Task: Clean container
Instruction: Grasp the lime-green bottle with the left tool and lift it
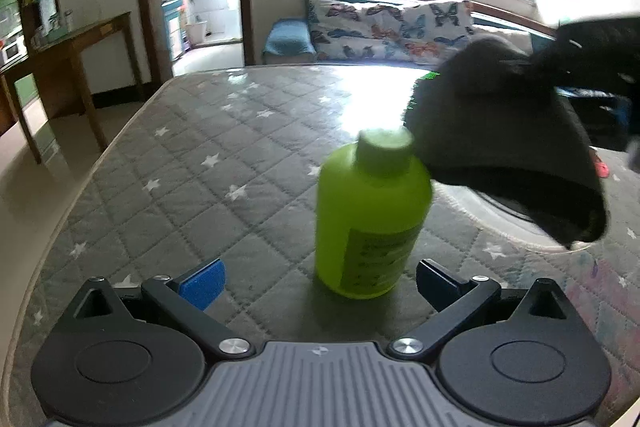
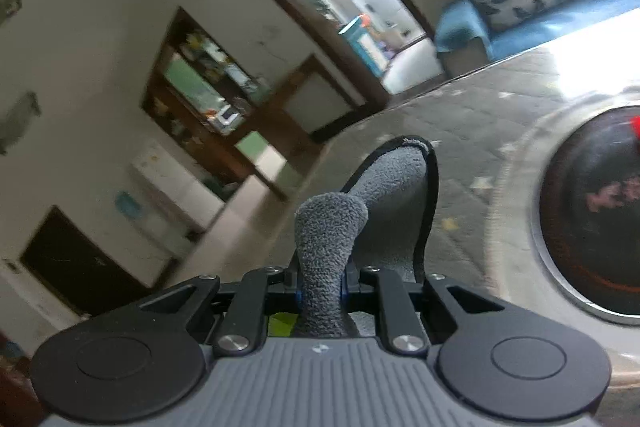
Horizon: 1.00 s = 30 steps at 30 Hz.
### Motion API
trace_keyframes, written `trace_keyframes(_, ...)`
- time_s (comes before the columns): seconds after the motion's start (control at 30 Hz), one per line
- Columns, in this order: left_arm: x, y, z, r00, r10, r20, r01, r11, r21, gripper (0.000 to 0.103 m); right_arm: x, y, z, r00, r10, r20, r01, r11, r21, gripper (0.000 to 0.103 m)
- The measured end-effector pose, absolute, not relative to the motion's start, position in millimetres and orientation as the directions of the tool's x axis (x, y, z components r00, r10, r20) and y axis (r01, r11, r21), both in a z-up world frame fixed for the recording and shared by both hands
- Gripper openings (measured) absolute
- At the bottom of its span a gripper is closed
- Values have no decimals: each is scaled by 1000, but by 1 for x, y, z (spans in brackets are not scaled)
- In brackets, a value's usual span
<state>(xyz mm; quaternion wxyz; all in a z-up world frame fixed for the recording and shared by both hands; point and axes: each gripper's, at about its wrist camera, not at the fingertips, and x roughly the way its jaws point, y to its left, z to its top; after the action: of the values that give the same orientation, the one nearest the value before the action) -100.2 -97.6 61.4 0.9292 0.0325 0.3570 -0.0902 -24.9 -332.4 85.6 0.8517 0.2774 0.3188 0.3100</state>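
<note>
1. Left gripper (image 1: 318, 285): jaws wide apart, nothing held, green bottle (image 1: 370, 213) upright between and just ahead of them on the quilted mat (image 1: 180, 155).
2. Risk, my guess: closing off-centre tips the bottle; it's tall, narrow-based.
3. Right gripper (image 2: 322, 277): clamped on a grey cloth (image 2: 332, 239), which hangs by the bottle cap in the left view; a swing could knock it.
4. Round pan (image 2: 592, 211), right of cloth; can't tell which container is meant.
5. Count: one bottle, one cloth, one pan.
</note>
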Motion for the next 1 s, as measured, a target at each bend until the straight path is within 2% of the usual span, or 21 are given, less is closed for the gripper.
trace_keyframes(0.27, -86, -105, 57, 744, -178, -644, 244, 970, 15, 102, 12, -314, 53, 554, 748, -367, -299, 589, 750, 14)
trace_keyframes(0.43, -79, -110, 50, 746, -185, -640, 278, 959, 46, 95, 25, -318, 33, 548, 753, -366, -252, 565, 786, 15)
trace_keyframes(0.5, -79, -111, 48, 746, -188, -638, 292, 955, 60, 89, 29, -318, 28, 553, 741, -381, -241, 579, 779, 15)
trace_keyframes(0.6, -81, -110, 46, 745, -201, -636, 309, 949, 62, 87, 37, -316, 16, 546, 727, -417, -213, 602, 770, 15)
trace_keyframes(0.73, -82, -108, 46, 748, -215, -628, 323, 945, 61, 86, 37, -309, 0, 524, 704, -480, -217, 655, 724, 15)
trace_keyframes(1.0, -82, -98, 52, 742, -246, -624, 314, 950, -1, 87, 0, -299, 9, 518, 676, -524, -340, 725, 599, 15)
